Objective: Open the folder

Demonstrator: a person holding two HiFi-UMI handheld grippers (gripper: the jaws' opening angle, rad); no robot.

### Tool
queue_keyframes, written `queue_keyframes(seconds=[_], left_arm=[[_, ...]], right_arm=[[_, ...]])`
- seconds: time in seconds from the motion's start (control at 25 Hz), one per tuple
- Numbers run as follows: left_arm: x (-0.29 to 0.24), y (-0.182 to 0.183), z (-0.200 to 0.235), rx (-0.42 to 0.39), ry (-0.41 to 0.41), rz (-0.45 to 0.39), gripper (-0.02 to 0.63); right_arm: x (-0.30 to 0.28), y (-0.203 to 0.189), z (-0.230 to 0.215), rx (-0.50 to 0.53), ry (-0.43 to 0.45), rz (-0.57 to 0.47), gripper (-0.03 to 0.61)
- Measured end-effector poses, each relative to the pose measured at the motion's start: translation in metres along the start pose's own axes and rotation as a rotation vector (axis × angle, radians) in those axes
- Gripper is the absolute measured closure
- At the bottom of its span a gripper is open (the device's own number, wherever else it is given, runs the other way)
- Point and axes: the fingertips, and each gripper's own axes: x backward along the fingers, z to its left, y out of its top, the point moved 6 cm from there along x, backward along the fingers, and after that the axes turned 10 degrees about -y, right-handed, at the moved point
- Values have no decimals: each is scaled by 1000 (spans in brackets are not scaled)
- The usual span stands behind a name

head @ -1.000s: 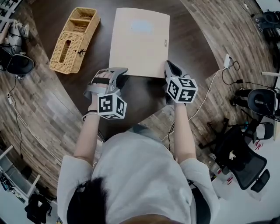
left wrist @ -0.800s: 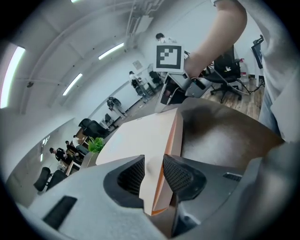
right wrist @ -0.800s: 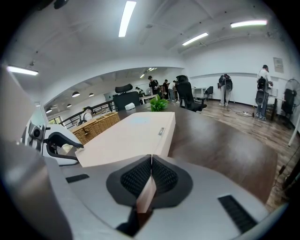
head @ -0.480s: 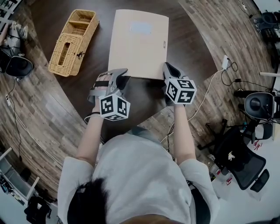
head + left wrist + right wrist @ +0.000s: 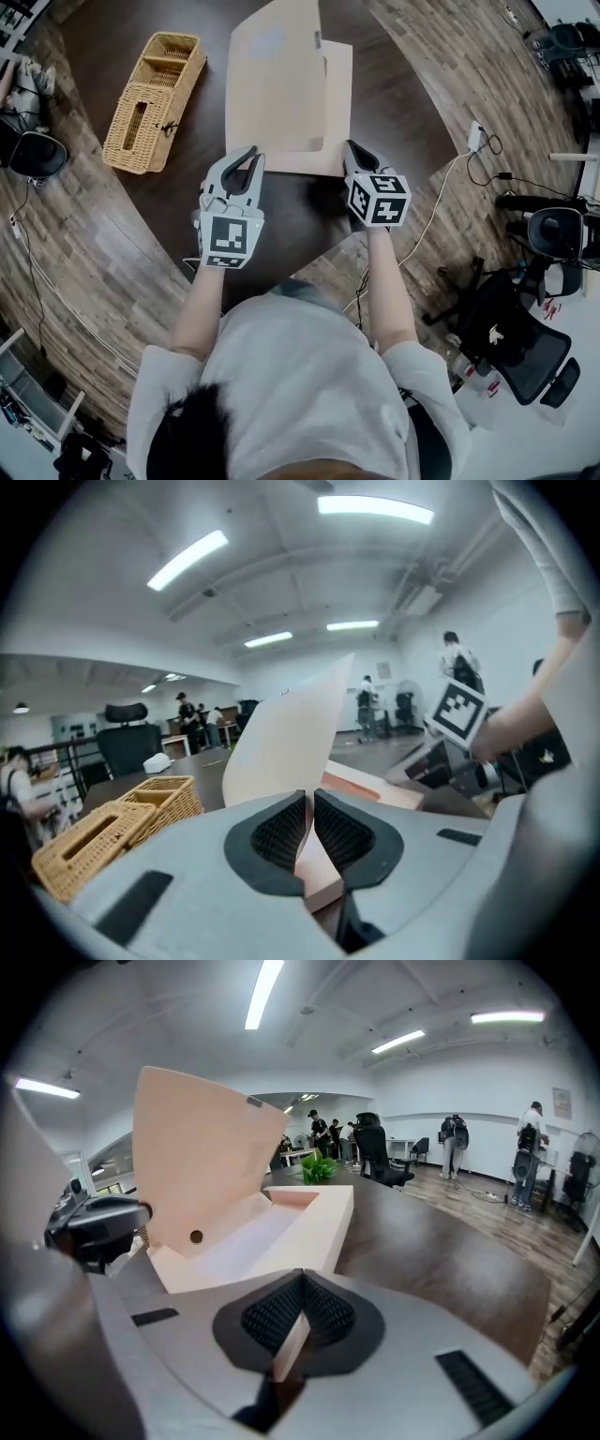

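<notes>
On the dark brown table [image 5: 295, 211], the pale beige card folder [image 5: 277, 84] lies half open. My left gripper [image 5: 247, 157] has its jaws clenched on the raised cover's near corner, and my right gripper [image 5: 354, 150] on the bottom leaf's corner. Light, bendy card, I judge; corners hold best.
</notes>
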Motion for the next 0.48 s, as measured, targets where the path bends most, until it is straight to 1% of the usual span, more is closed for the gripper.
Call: queue_keyframes(seconds=[0.08, 0.12, 0.24, 0.36, 0.48], left_arm=[[13, 2, 16, 121, 59, -62, 584], [19, 1, 23, 168, 83, -78, 584], [33, -9, 38, 269, 140, -101, 591], [45, -20, 55, 403, 195, -140, 595], [55, -33, 69, 508, 250, -156, 600]], right_arm=[[0, 1, 1, 2, 4, 4, 566], [-1, 1, 1, 3, 8, 7, 566], [-1, 1, 4, 15, 10, 9, 566], [-1, 2, 5, 11, 9, 13, 566], [-2, 3, 5, 20, 10, 19, 566]])
